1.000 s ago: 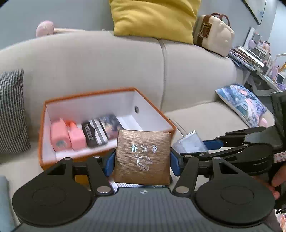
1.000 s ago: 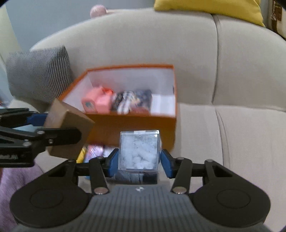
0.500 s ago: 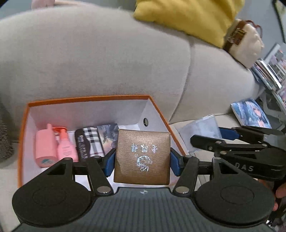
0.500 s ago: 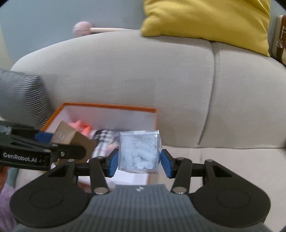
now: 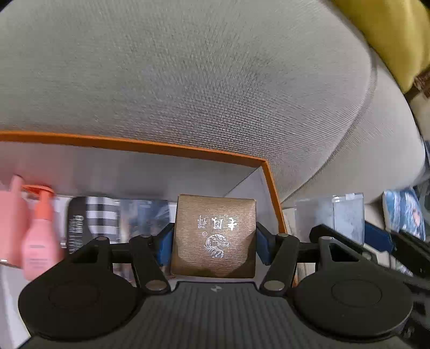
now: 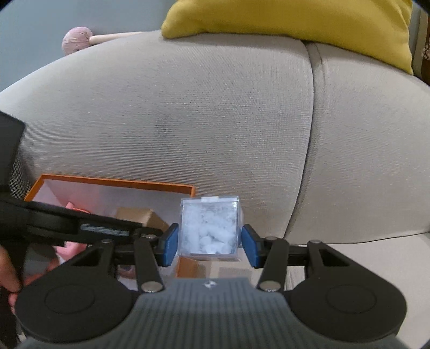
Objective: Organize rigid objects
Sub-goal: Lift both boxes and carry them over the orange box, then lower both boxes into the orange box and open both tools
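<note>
My left gripper (image 5: 213,243) is shut on a brown gift box (image 5: 215,233) with silver print and holds it inside the right end of the orange storage box (image 5: 150,146). In that box lie pink bottles (image 5: 37,236), a striped packet (image 5: 99,214) and a dark packet (image 5: 145,214). My right gripper (image 6: 209,241) is shut on a clear plastic cube (image 6: 211,228) full of white pieces, held just right of the orange box (image 6: 118,184). The cube also shows in the left wrist view (image 5: 333,217), and the brown box in the right wrist view (image 6: 139,216).
The orange box sits on a grey sofa seat against the backrest (image 6: 188,112). A yellow cushion (image 6: 295,18) and a pink-headed stick (image 6: 78,41) rest on top of the backrest. A blue patterned cushion (image 5: 403,212) lies to the right.
My left gripper has moved forward and down, carrying the brown box into the orange box. My right gripper with the cube has come closer to the orange box's right side.
</note>
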A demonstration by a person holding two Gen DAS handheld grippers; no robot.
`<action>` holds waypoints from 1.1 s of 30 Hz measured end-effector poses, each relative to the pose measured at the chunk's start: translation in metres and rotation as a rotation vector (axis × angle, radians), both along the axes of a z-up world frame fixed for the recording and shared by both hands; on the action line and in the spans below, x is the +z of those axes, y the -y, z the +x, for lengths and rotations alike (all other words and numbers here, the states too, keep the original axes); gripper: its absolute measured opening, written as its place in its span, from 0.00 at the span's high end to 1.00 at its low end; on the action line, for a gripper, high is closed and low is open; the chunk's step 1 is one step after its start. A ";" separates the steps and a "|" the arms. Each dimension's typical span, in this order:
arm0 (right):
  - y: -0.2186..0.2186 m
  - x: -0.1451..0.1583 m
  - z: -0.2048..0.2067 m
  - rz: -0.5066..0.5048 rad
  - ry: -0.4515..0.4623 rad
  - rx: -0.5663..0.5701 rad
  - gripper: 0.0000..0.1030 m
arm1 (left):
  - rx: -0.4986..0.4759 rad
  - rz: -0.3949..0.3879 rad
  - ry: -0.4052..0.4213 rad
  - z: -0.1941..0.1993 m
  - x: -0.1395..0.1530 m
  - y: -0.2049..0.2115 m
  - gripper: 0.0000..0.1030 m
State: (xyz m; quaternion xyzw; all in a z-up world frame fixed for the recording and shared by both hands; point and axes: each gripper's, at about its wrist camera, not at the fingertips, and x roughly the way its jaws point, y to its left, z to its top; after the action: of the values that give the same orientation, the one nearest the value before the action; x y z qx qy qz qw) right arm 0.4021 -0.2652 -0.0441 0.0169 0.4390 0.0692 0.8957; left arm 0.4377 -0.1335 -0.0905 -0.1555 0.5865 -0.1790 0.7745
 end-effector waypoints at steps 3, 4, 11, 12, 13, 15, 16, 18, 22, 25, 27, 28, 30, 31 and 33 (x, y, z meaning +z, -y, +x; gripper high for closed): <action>-0.001 -0.006 0.006 -0.020 -0.004 0.004 0.50 | 0.011 0.003 -0.023 0.004 -0.014 0.006 0.33; -0.001 -0.007 0.008 -0.017 -0.008 0.006 0.50 | 0.015 0.006 -0.028 0.005 -0.017 0.007 0.33; 0.001 -0.013 0.009 -0.007 -0.017 0.008 0.50 | 0.056 -0.020 -0.057 0.009 -0.038 0.010 0.33; 0.000 -0.013 0.008 -0.003 -0.021 0.009 0.50 | 0.056 -0.025 -0.069 0.010 -0.041 0.009 0.33; 0.001 -0.013 0.009 -0.004 -0.024 0.011 0.50 | 0.057 -0.033 -0.080 0.010 -0.043 0.008 0.34; 0.001 -0.014 0.008 -0.010 -0.026 0.012 0.50 | 0.045 -0.041 -0.091 0.008 -0.047 0.005 0.32; 0.001 -0.015 0.010 -0.009 -0.027 0.013 0.50 | 0.033 -0.041 -0.090 0.007 -0.047 0.005 0.30; 0.001 -0.013 0.010 -0.007 -0.028 0.015 0.50 | 0.016 -0.040 -0.082 0.005 -0.047 0.001 0.26; 0.000 -0.009 0.009 -0.010 -0.021 0.018 0.50 | -0.008 -0.057 -0.057 0.003 -0.039 -0.009 0.26; -0.002 0.000 0.005 -0.012 -0.004 0.020 0.50 | -0.038 -0.053 -0.032 -0.002 -0.029 -0.020 0.31; -0.004 0.009 0.000 -0.005 0.014 0.032 0.50 | -0.063 -0.038 0.004 -0.006 -0.016 -0.030 0.34; -0.005 0.013 -0.003 -0.003 0.024 0.043 0.50 | -0.074 -0.023 0.025 -0.009 -0.010 -0.034 0.36; -0.012 0.023 -0.008 -0.004 0.038 0.080 0.50 | -0.088 0.007 0.054 -0.016 0.000 -0.039 0.37; -0.015 0.026 -0.010 -0.004 0.040 0.100 0.50 | -0.092 0.018 0.069 -0.021 0.005 -0.045 0.38; -0.025 0.030 -0.013 0.000 0.024 0.149 0.50 | -0.109 0.037 0.099 -0.031 0.016 -0.057 0.39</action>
State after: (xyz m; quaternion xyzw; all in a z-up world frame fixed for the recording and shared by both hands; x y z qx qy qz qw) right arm 0.3891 -0.2403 -0.0139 -0.0168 0.4285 0.1357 0.8931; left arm 0.4063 -0.0768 -0.0748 -0.1000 0.5582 -0.2175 0.7944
